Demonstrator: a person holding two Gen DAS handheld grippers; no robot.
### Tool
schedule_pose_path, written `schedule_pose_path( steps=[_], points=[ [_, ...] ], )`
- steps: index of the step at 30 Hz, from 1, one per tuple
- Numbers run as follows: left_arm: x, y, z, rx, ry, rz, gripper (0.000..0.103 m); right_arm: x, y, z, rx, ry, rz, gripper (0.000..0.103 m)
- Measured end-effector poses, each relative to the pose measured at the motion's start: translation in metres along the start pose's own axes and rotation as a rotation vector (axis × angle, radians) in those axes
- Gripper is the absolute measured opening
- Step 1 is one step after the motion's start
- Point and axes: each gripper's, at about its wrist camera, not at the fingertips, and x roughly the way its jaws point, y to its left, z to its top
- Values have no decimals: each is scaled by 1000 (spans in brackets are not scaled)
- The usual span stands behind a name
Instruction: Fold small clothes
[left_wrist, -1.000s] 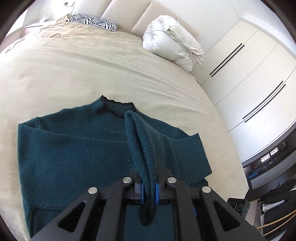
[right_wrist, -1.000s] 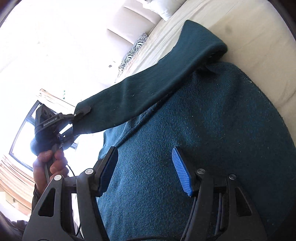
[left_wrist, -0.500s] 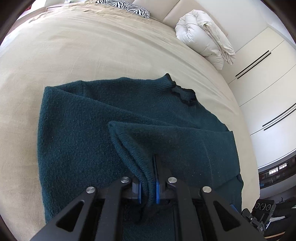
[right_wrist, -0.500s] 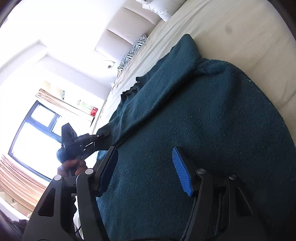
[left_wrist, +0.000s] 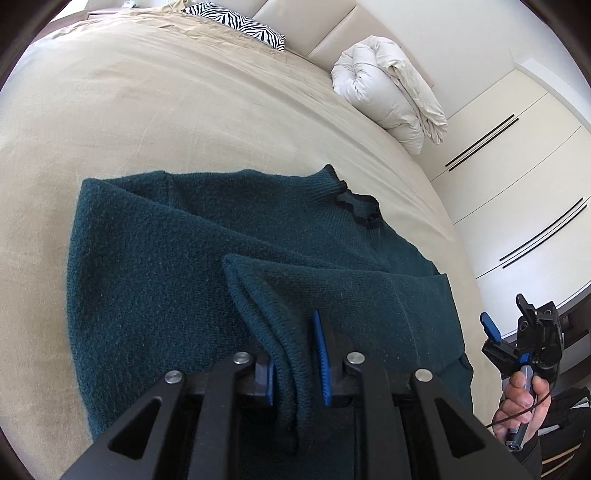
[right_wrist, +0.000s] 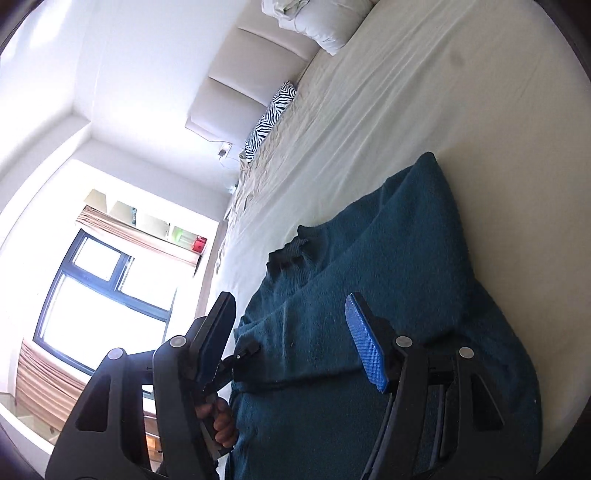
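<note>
Your bed (left_wrist: 155, 110), dressed in a smooth beige sheet, carries the whole scene. A dark teal sweater (left_wrist: 166, 258) lies flat on the near part of it, collar toward the headboard, one sleeve folded back across its body. At the far end, a zebra-print pillow (left_wrist: 240, 24) rests against the padded headboard, and a rolled white duvet (left_wrist: 388, 92) sits near it, well apart from the sweater.
</note>
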Motion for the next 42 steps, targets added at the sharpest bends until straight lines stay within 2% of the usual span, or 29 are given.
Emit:
schedule_pose_path(
  steps=[7, 10, 12, 15, 20, 23, 28, 32, 33, 34, 36, 39, 40, 42],
  points=[
    [5, 11, 3, 14, -50, -8, 20, 42, -47, 60, 141, 15, -2, 62],
    [9, 9, -2, 52, -75, 10, 20, 53, -83, 66, 243, 51, -15, 60],
    [10, 10, -1, 47, -75, 4, 20, 50, -96, 59, 245, 62, 17, 57],
    [11, 16, 1, 19, -71, -28, 20, 39, -95, 44, 197, 100, 34, 57],
    [12, 16, 0, 22, -75, -27, 20, 20, -79, 5, 101, 192, -24, 57],
    [12, 17, 0, 22, -78, -29, 20, 10, -65, -10, 54, 218, -35, 59],
    [12, 16, -1, 27, -84, -24, 20, 12, -45, 10, 37, 159, 44, 61],
    [12, 18, -1, 26, -87, -30, 20, 52, -62, 37, 94, 188, 17, 61],
    [12, 18, -1, 26, -89, -31, 20, 62, -73, 43, 112, 184, -21, 61],
    [12, 18, -1, 26, -90, -31, 20, 68, -81, 49, 128, 159, -36, 53],
    [12, 19, -1, 25, -92, -32, 20, 57, -95, 64, 174, 76, -14, 48],
    [12, 20, -1, 21, -93, -36, 20, 12, -111, 70, 255, -109, -42, 50],
    [11, 21, 0, 16, -93, -42, 20, -6, -111, 66, 261, -142, -61, 51],
    [8, 22, 1, -2, -80, -59, 20, -37, -102, 51, 215, -149, -106, 52]
  ],
)
